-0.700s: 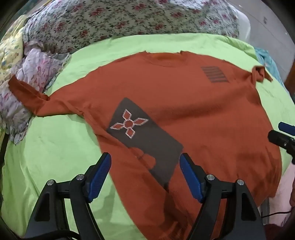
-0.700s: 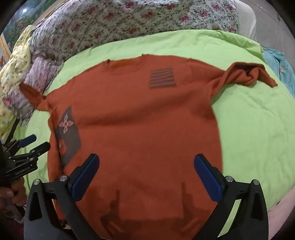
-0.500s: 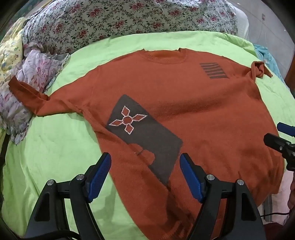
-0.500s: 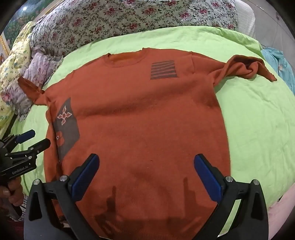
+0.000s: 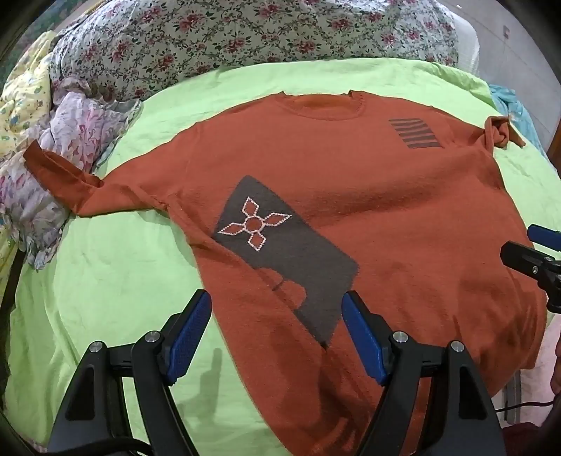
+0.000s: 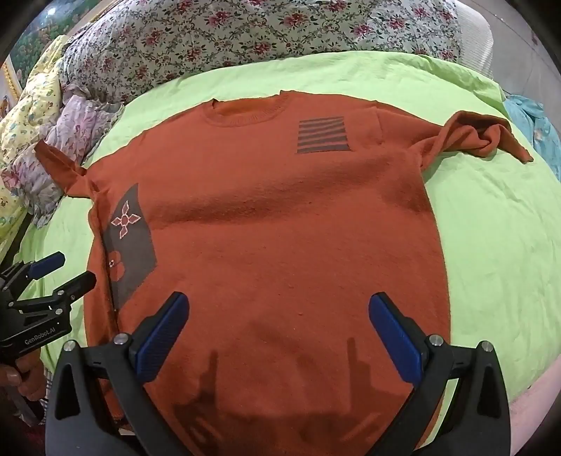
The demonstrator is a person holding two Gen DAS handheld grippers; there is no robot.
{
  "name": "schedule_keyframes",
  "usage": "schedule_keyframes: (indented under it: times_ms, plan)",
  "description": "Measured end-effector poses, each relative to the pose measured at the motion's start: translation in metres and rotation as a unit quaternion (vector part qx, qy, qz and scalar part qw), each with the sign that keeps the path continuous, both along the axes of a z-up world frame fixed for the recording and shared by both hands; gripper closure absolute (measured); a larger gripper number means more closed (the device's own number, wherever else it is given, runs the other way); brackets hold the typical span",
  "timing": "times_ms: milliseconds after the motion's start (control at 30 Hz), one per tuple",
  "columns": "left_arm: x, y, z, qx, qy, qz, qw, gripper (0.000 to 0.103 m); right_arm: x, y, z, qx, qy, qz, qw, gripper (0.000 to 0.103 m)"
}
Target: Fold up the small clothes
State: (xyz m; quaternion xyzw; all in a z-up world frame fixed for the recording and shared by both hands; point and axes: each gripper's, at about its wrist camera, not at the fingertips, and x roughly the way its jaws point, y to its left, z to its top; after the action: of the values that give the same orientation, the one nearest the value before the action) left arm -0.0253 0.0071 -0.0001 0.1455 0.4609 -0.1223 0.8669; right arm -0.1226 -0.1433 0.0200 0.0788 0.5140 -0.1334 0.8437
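Observation:
A rust-orange sweater (image 5: 385, 217) lies spread flat, front up, on a lime-green sheet (image 5: 105, 280); it also shows in the right wrist view (image 6: 280, 228). It has a dark patch with a cross motif (image 5: 256, 224) and a striped patch (image 6: 322, 135). Its left sleeve (image 5: 59, 172) reaches onto crumpled cloth; its right sleeve (image 6: 480, 135) is bunched. My left gripper (image 5: 277, 333) is open and empty above the hem's left part. My right gripper (image 6: 280, 333) is open and empty above the hem's middle.
A floral quilt (image 5: 245, 31) lies along the far side. A crumpled pale floral cloth (image 5: 70, 119) and a yellow quilt (image 6: 31, 115) sit at the left. A light blue cloth (image 6: 533, 119) lies at the right. The bed's near edge is just below the hem.
Both views have drawn back slightly, so the sweater sits a little lower and fuller in view. The sweater lies flatter and still. Both grippers stay open.

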Motion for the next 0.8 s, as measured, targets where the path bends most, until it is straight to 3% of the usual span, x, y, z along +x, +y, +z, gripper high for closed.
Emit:
schedule_keyframes:
  times_ms: [800]
  plan:
    - [-0.0076, -0.0024, -0.0042, 0.004, 0.016, 0.009, 0.9998, 0.026, 0.0043, 0.0021, -0.0034, 0.004, 0.006, 0.005, 1.000, 0.001]
